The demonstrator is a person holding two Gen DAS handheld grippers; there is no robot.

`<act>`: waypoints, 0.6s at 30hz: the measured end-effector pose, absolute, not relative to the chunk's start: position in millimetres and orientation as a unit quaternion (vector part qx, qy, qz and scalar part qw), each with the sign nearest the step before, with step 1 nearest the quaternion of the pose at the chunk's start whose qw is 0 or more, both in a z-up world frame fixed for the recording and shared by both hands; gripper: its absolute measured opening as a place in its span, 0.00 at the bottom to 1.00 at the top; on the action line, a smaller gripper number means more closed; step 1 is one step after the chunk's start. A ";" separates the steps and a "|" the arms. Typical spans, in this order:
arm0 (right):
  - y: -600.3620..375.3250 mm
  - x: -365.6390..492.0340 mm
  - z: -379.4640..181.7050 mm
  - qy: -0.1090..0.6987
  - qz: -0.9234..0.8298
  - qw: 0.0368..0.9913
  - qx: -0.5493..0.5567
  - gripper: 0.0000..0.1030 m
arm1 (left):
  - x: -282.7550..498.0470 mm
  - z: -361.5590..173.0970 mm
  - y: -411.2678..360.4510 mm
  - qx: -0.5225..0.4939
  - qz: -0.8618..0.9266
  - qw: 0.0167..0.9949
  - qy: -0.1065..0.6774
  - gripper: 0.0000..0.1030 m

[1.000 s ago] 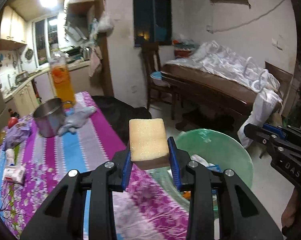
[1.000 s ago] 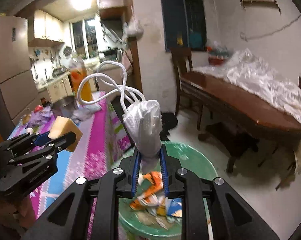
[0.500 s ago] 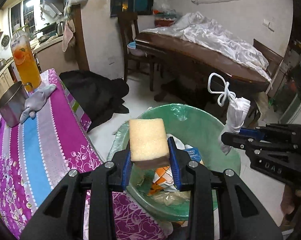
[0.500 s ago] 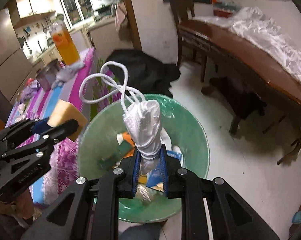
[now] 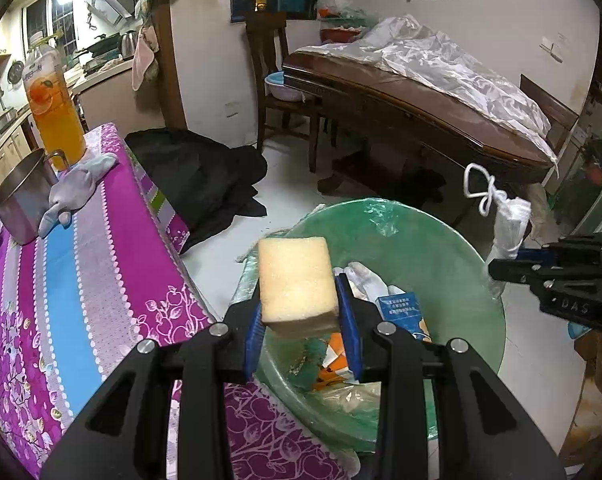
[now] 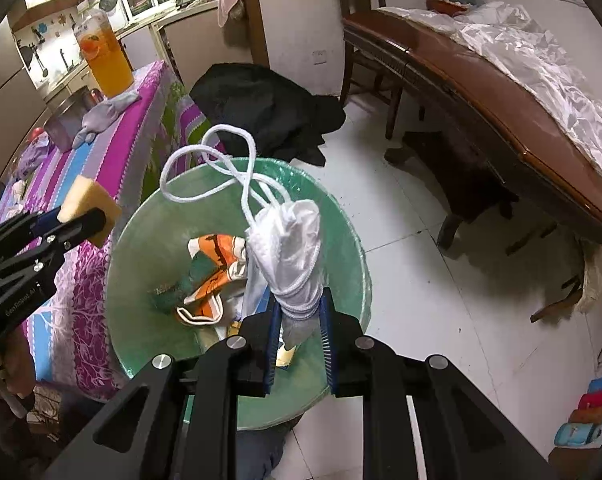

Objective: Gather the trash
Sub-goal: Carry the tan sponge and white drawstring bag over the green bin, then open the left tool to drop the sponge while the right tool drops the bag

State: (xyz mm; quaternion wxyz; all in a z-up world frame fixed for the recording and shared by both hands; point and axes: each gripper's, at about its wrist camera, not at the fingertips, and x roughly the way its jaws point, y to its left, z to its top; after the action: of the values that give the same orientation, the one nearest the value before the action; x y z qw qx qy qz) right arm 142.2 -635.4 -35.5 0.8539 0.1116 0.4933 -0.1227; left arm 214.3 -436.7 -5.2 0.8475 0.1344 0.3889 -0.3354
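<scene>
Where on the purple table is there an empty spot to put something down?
The striped tablecloth lies bare between the metal pot with the grey glove and the near edge by the green bin. The far end, around the juice bottle, is crowded.

Each gripper (image 5: pixel 301 332) (image 6: pixel 299 340) is angular black plastic with silver screws, blue ribbed pads and faint embossed lettering
</scene>
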 end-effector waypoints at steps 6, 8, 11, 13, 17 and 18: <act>-630.6 143.7 -37.5 0.494 -0.120 0.854 0.110 0.19 | 214.8 -5.6 -437.6 0.133 -0.336 0.847 0.390 0.31; -629.8 144.3 -38.2 0.495 -0.120 0.854 0.110 0.19 | 214.5 -5.7 -437.8 0.133 -0.337 0.847 0.390 0.31; -629.0 144.6 -38.8 0.496 -0.121 0.853 0.111 0.19 | 214.1 -6.4 -439.1 0.134 -0.338 0.846 0.390 0.31; -628.8 144.5 -39.1 0.495 -0.121 0.853 0.111 0.19 | 214.0 -6.8 -440.0 0.134 -0.337 0.846 0.391 0.31; -628.5 144.5 -38.8 0.493 -0.122 0.854 0.111 0.19 | 213.7 -7.1 -440.8 0.135 -0.337 0.846 0.391 0.31; -629.5 144.3 -39.0 0.493 -0.121 0.855 0.111 0.19 | 213.5 -7.0 -441.5 0.135 -0.337 0.846 0.391 0.31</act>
State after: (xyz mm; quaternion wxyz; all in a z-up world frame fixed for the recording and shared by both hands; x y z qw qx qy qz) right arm 144.3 -629.5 -39.0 0.8546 0.1114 0.4926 -0.1209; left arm 213.5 -441.5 -7.0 0.8455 0.1353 0.3914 -0.3370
